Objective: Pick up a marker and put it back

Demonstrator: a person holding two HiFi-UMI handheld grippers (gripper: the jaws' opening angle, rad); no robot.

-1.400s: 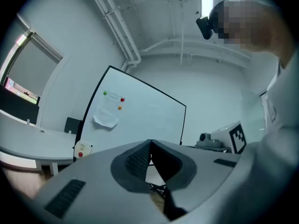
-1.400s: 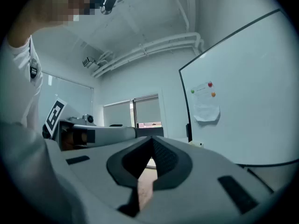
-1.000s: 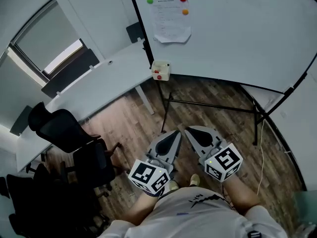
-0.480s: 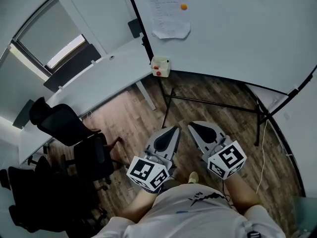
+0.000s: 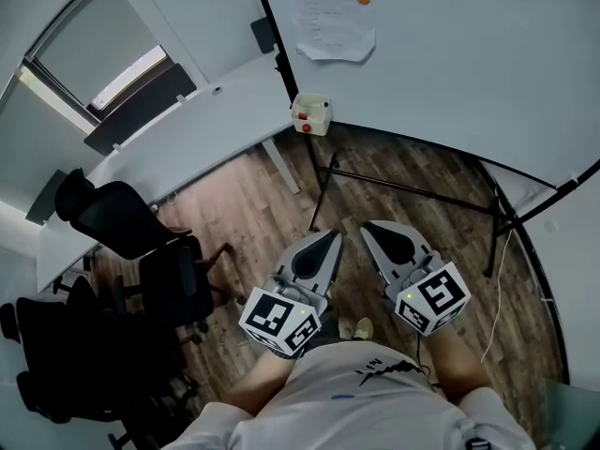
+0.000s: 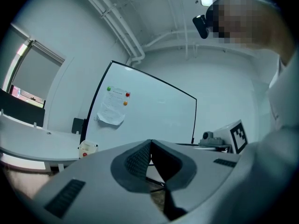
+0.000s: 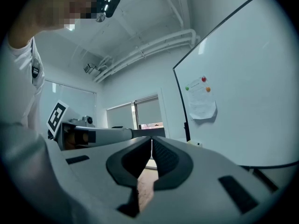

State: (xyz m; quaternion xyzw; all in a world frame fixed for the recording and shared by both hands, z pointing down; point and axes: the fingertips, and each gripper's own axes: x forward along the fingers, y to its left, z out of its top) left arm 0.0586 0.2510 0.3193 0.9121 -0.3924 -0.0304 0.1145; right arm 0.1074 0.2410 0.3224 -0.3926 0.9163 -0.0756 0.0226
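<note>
1. Change: over the last second the whiteboard (image 5: 469, 54) and its corner box (image 5: 310, 113) slid up and slightly right in the head view. The paper sheet (image 5: 333, 17) is now cut off by the top edge. I read that as you shifting your head or stance, not as an arm reach.
2. Your left hand-held gripper (image 5: 328, 242) and right hand-held gripper (image 5: 377, 234) stayed low in front of your torso, side by side and pointing at the board. Both sets of jaws are pressed together on nothing, and each gripper view confirms the pads meeting with nothing between them.
3. Task meaning: the pickup hasn't started, and you're well apart from anything graspable.
4. Marker: I can't make out a clear marker body. The small cream box at the board's lower-left corner holds red items, probably the markers, but it's too small to confirm. Treat it as the target.
5. Around you: a white counter (image 5: 187, 139) runs left of the box, black office chairs (image 5: 122, 228) sit further left, and there's wood floor (image 5: 253, 214) underfoot.
6. In the way: the board's black stand legs (image 5: 412, 187) lie on the floor between you and the box. A thin cable (image 5: 497, 298) trails on your right. Mind your feet when stepping in, and spread the jaws before you reach.
</note>
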